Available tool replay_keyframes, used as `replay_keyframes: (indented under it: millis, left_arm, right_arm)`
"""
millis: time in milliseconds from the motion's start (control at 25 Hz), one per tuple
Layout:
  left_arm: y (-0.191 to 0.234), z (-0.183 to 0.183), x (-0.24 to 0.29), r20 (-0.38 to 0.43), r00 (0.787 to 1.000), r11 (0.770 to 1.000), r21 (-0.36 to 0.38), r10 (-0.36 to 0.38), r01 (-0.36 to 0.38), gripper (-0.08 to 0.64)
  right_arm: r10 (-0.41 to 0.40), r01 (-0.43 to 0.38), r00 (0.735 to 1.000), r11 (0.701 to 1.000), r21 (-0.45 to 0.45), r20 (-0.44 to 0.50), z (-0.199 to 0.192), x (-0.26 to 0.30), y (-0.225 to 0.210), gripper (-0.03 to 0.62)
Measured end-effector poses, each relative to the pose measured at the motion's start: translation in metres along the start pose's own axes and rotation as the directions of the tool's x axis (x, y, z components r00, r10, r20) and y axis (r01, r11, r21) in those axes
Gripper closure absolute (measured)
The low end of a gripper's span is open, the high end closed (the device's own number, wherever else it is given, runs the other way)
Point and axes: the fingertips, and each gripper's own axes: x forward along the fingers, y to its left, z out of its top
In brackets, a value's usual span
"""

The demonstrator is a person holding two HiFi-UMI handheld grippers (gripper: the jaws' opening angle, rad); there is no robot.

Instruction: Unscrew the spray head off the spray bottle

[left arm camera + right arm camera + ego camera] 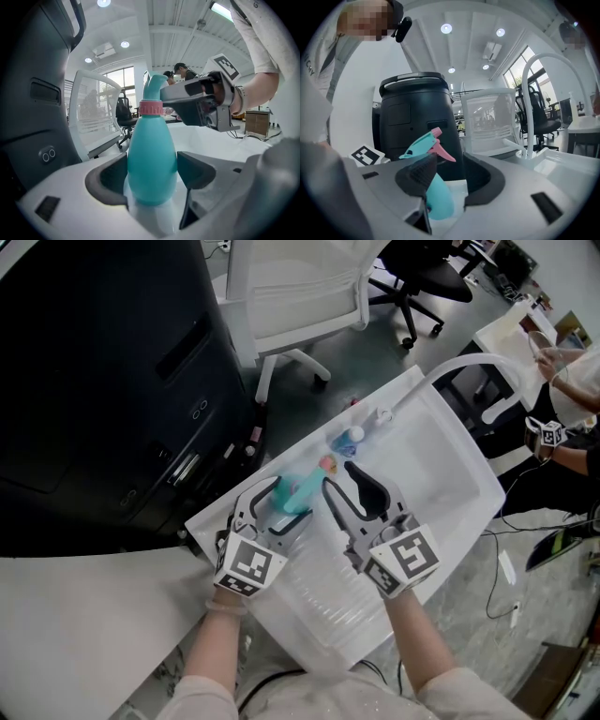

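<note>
A teal spray bottle [295,491] lies on a white tray [450,465]. Its pink collar and spray head [328,465] point away from me. My left gripper [281,505] is shut on the bottle's body; in the left gripper view both pads press the teal bottle [151,154] from either side. My right gripper [336,474] reaches in from the right at the collar. In the right gripper view the teal spray head [423,143] with its pink trigger rises between the jaws. The left jaw hides part of it. A gap shows on the right pad's side. The right gripper [197,101] also shows beside the collar.
A big black bin [94,381] stands to the left of the tray. A white chair [300,287] is behind it. A curved white pipe [469,362] arches over the tray's far end, near a small white cap [382,414]. Another person [572,390] stands at the right edge.
</note>
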Motion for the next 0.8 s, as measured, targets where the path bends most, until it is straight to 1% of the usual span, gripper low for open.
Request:
replay_keyframes:
  millis: [80, 160, 240, 320, 440, 520, 600, 720, 800]
  left_arm:
    - [0.0, -0.001, 0.0, -0.005, 1.0, 1.0, -0.002, 0.001, -0.001, 0.224]
    - [0.0, 0.002, 0.0, 0.0, 1.0, 1.0, -0.001, -0.001, 0.001, 0.224]
    - [0.001, 0.003, 0.0, 0.004, 1.0, 1.0, 0.002, 0.001, -0.001, 0.224]
    - [0.001, 0.002, -0.001, 0.0, 1.0, 1.0, 0.0, 0.004, -0.004, 0.224]
    - [0.0, 0.0, -0.001, -0.009, 1.0, 1.0, -0.002, 0.008, -0.008, 0.224]
    - [0.0, 0.001, -0.001, -0.007, 1.0, 1.0, -0.002, 0.005, -0.005, 0.224]
    - [0.0, 0.003, -0.001, -0.005, 1.0, 1.0, -0.003, 0.003, -0.003, 0.224]
    - [0.001, 0.002, 0.0, -0.004, 1.0, 1.0, -0.005, 0.009, -0.009, 0.224]
    - [0.0, 0.0, 0.0, -0.006, 1.0, 1.0, -0.008, 0.01, -0.01, 0.224]
  right_arm:
    - [0.059, -0.061, 0.997, 0.998, 0.035, 0.046, 0.007, -0.01, 0.017, 0.408]
    - [0.143, -0.149, 0.986, 0.986, 0.071, 0.085, 0.012, -0.014, 0.04, 0.362]
    - [0.187, -0.194, 0.979, 0.977, 0.084, 0.085, 0.012, -0.008, 0.056, 0.332]
    - [0.187, -0.192, 0.98, 0.979, 0.069, 0.073, 0.011, 0.001, 0.063, 0.309]
    - [0.137, -0.138, 0.99, 0.99, 0.038, 0.039, 0.011, 0.012, 0.063, 0.299]
    - [0.109, -0.109, 0.994, 0.994, 0.014, -0.001, 0.009, 0.017, 0.063, 0.311]
    - [0.106, -0.106, 0.994, 0.994, -0.017, -0.037, 0.006, 0.019, 0.065, 0.319]
    - [0.102, -0.105, 0.993, 0.993, -0.045, -0.066, 0.005, 0.015, 0.064, 0.334]
    - [0.094, -0.098, 0.992, 0.994, -0.047, -0.079, 0.004, 0.009, 0.06, 0.359]
